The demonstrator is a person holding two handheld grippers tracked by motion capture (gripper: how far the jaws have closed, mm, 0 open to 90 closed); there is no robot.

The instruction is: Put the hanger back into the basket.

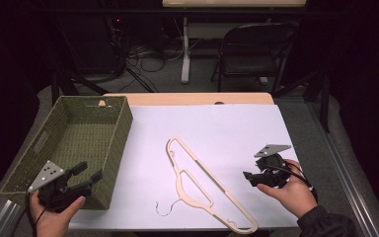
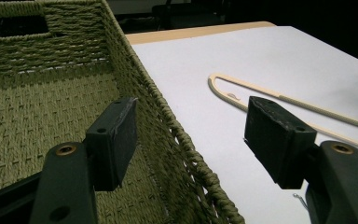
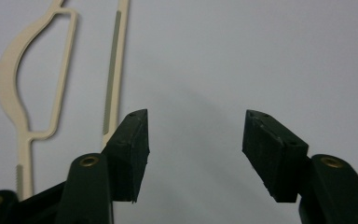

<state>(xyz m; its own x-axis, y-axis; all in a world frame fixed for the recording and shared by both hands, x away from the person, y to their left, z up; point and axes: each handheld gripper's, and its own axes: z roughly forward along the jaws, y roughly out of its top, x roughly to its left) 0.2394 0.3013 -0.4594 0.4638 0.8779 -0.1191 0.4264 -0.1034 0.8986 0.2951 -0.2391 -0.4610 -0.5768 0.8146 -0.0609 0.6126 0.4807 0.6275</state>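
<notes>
In the high view a cream clothes hanger (image 1: 205, 185) lies flat on the white sheet (image 1: 227, 128) that covers the desk (image 1: 187, 98), its thin wire hook (image 1: 168, 207) pointing toward the near edge. A woven green basket (image 1: 116, 148) stands at the left of the desk. The left tongs (image 1: 88, 173) hang over the basket's near right corner, held in the person's left hand (image 1: 54, 215). The right tongs (image 1: 250, 177) sit in the right hand (image 1: 288, 190) to the right of the hanger, near it but apart from it.

In the left gripper view the left tongs (image 2: 191, 135) stand well apart with nothing gripped; the basket's rim (image 2: 168, 121) runs between the pads, and the hanger (image 2: 279, 98) lies farther off on the sheet.

In the right gripper view the right tongs (image 3: 193, 149) gape wide over the bare sheet (image 3: 242, 56), holding nothing. The hanger (image 3: 114, 74) lies to the left, just beyond the left pad, not touched.
</notes>
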